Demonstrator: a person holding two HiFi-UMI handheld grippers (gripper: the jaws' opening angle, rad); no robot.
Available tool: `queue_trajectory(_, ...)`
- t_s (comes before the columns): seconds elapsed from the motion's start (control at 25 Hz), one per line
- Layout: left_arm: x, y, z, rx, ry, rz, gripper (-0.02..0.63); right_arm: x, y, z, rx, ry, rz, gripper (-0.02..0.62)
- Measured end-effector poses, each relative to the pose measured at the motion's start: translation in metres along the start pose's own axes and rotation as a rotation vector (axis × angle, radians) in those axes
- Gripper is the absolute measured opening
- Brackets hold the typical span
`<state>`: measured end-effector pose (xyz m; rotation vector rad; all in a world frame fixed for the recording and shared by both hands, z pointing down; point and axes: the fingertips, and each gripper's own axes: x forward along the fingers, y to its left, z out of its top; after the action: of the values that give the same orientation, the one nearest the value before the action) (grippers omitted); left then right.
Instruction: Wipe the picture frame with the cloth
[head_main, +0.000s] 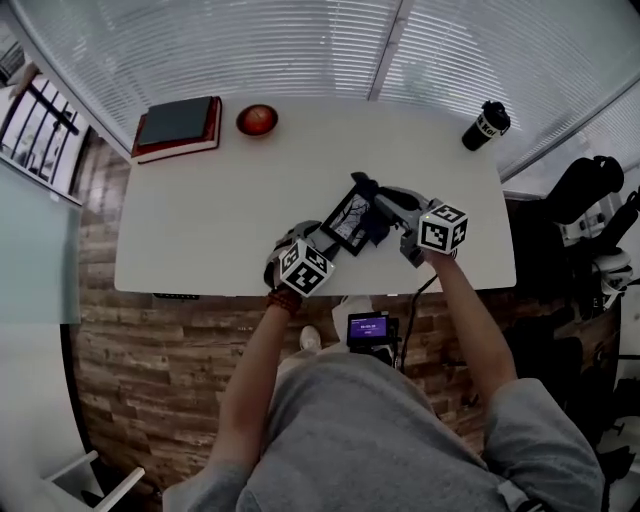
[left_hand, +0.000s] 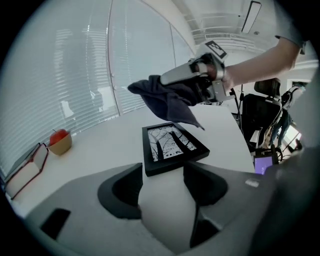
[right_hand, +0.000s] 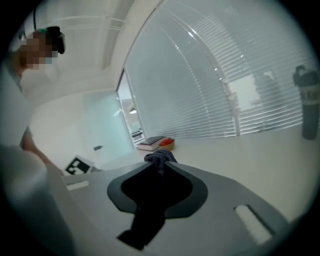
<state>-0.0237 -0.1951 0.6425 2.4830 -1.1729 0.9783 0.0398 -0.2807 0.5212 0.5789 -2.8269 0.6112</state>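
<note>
A black picture frame (head_main: 349, 220) (left_hand: 171, 145) with a black-and-white print lies on the white table (head_main: 220, 220). My left gripper (head_main: 320, 246) (left_hand: 163, 172) stands open on the table just short of the frame's near edge, with only bare tabletop between its jaws. My right gripper (head_main: 384, 201) (left_hand: 197, 79) (right_hand: 160, 162) is shut on a dark cloth (head_main: 374, 224) (left_hand: 167, 100) (right_hand: 159, 159). In the left gripper view the cloth hangs in the air above the frame's far end, apart from the glass.
At the table's far left lie a dark book (head_main: 178, 125) (right_hand: 151, 143) and a small bowl with a red apple (head_main: 257, 119) (left_hand: 60, 141). A black tumbler (head_main: 486, 124) stands at the far right corner. A black chair (head_main: 585, 185) is to the right of the table.
</note>
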Motion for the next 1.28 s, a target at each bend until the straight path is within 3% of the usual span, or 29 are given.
queue_trajectory(0.12, -0.001, 0.000, -0.001, 0.003, -0.001, 0.000, 0.247, 0.001, -0.054, 0.003, -0.021, 0.019, -0.228, 0.075)
queue_trajectory(0.24, -0.003, 0.000, -0.004, 0.002, 0.000, -0.002, 0.247, 0.014, -0.072, -0.020, -0.018, 0.118, -0.301, 0.075)
queue_trajectory(0.56, -0.005, 0.003, -0.004, -0.001, -0.003, 0.007, 0.222, 0.044, -0.078, -0.062, -0.047, 0.305, -0.363, 0.075)
queue_trajectory(0.8, -0.004, 0.004, -0.004, 0.000, 0.002, 0.007, 0.222, 0.051, -0.071, -0.067, -0.232, 0.353, -0.381, 0.075)
queue_trajectory(1.16, -0.003, 0.003, -0.004, 0.003, 0.004, 0.007, 0.222, 0.055, -0.065, -0.070, -0.318, 0.390, -0.357, 0.072)
queue_trajectory(1.28, -0.003, 0.003, -0.005, 0.003, 0.005, 0.007, 0.222, 0.058, -0.059, -0.072, -0.407, 0.408, -0.354, 0.072)
